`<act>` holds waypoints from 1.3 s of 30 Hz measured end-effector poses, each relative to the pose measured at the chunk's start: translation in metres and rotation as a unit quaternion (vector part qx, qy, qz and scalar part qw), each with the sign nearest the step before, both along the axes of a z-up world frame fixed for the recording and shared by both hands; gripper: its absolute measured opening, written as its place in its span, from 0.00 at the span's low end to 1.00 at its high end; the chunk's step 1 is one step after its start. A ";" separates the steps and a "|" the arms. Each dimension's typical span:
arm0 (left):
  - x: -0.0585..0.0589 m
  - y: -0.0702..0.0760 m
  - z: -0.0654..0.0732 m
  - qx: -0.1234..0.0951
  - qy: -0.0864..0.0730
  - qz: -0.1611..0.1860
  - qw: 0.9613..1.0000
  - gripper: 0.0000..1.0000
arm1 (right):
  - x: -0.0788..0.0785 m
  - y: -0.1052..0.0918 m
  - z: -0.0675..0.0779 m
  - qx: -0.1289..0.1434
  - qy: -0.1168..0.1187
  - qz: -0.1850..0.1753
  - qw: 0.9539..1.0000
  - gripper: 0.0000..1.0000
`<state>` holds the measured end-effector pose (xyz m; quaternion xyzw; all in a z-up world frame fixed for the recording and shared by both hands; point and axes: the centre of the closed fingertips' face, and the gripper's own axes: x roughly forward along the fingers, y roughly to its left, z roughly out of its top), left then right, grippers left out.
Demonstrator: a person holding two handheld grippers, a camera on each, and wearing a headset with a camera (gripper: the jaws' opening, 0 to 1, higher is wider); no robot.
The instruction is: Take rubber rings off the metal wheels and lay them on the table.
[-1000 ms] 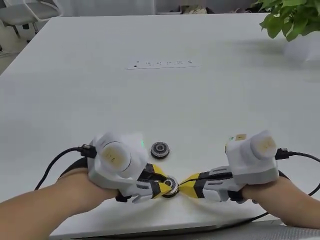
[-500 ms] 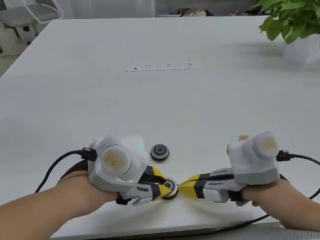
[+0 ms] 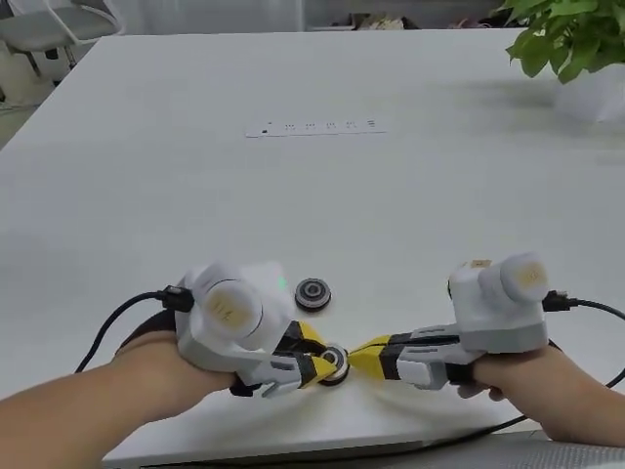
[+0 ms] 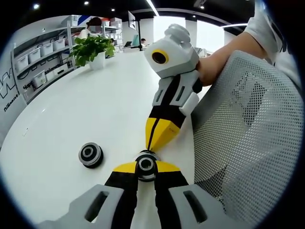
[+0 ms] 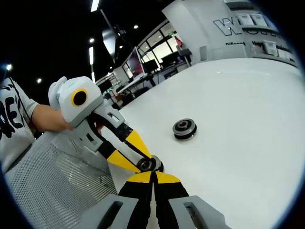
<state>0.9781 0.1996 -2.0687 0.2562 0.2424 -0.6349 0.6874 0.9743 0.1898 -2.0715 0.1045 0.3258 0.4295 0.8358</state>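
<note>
Metal wheels are being shown at two spots low in the middle of the head view. The first wheel [image 3: 334,361] is being clamped between the yellow-tipped jaws of the left gripper [image 4: 146,168], low and central in the left gripper view. The right gripper [image 5: 153,178] is being held against it from the opposite side. Its jaws are being kept drawn together, with only a thin line between them, and their tips are being pressed to the wheel's rim. Whether anything is being pinched between them cannot be told. The second wheel [image 3: 312,291] is being left flat on the white table [image 3: 312,195], just above the two grippers in the head view and apart from both, with its dark rubber ring [image 4: 81,155] being carried around its edge. A power strip [image 3: 317,128] is being shown in the upper middle of the head view, and a potted plant [image 3: 566,34] in its upper right corner. A mesh chair back [image 4: 248,129] is being shown at the right of the left gripper view.
</note>
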 end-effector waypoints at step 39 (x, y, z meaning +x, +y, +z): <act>0.000 0.000 0.000 0.005 -0.003 0.008 1.000 0.08 | -0.002 0.010 0.006 -0.001 -0.031 0.027 0.999 0.00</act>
